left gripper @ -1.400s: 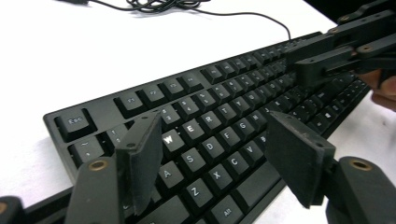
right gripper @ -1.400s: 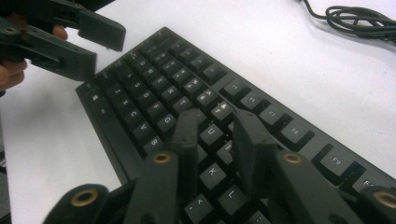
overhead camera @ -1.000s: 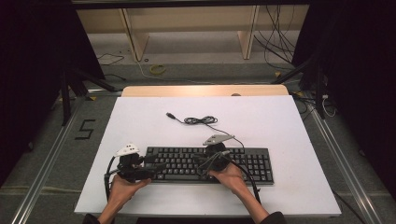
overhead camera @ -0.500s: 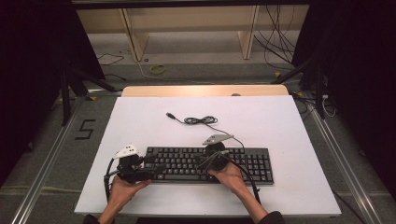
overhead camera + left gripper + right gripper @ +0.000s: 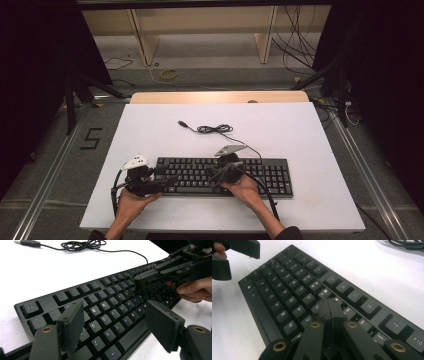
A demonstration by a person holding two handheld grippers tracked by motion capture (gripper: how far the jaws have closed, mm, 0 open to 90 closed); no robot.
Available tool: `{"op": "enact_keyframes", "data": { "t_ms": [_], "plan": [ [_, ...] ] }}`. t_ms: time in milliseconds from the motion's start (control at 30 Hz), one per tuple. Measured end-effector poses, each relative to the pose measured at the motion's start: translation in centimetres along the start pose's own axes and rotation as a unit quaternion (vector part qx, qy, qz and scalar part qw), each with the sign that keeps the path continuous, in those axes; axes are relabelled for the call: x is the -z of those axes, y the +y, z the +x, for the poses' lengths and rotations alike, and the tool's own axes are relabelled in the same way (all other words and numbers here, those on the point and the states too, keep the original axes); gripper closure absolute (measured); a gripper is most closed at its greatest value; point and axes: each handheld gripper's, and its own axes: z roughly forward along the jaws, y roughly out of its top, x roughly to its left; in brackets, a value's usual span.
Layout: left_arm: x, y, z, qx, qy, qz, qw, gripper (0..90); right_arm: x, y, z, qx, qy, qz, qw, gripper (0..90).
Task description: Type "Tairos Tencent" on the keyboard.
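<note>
A black keyboard (image 5: pixel 222 175) lies lengthwise across the lower centre of the white counter (image 5: pixel 300 135). At lower left, the left claw (image 5: pixel 167 181) gapes wide and empty over the keyboard's left end. The right claw (image 5: pixel 214 176), closed with nothing between its jaws, points down at the middle keys. Its tips hide which key they touch.

Lab recording bay: black curtains (image 5: pixel 35 75), floor rails (image 5: pixel 45 180), loose cables (image 5: pixel 300 45).
</note>
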Motion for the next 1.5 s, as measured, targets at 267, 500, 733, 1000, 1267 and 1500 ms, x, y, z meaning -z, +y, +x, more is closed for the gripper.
{"op": "enact_keyframes", "data": {
  "t_ms": [267, 500, 733, 1000, 1267, 1500],
  "plan": [
    [0.0, 0.0, 0.0, 0.001, 0.000, 0.001, 1.0000, 31.2, -0.6, -0.1, -0.2, -0.001, -0.004, 0.009, 1.0000, 90.0],
    [-0.1, 0.0, 0.1, 0.001, 0.001, 0.003, 1.0000, 31.3, -0.9, -0.2, -0.1, 0.005, -0.012, 0.015, 0.9998, 90.0],
    [-0.2, 0.0, 0.2, 0.005, 0.004, 0.002, 1.0000, 31.3, -0.5, -0.1, -0.2, -0.017, -0.004, 0.005, 0.9998, 88.9],
    [-0.4, 0.3, 0.4, 0.009, 0.002, 0.003, 1.0000, 32.4, 0.6, -0.1, -0.1, -0.019, 0.007, -0.019, 0.9996, 77.3],
    [-0.8, 0.7, 0.6, 0.007, 0.000, 0.013, 0.9999, 34.7, 1.8, -0.3, -0.1, -0.025, 0.015, -0.035, 0.9990, 58.0],
    [-1.2, 1.0, 0.7, 0.006, 0.001, 0.020, 0.9998, 35.7, 2.7, -0.7, -0.1, -0.024, 0.015, -0.045, 0.9986, 46.9]
  ]
}}
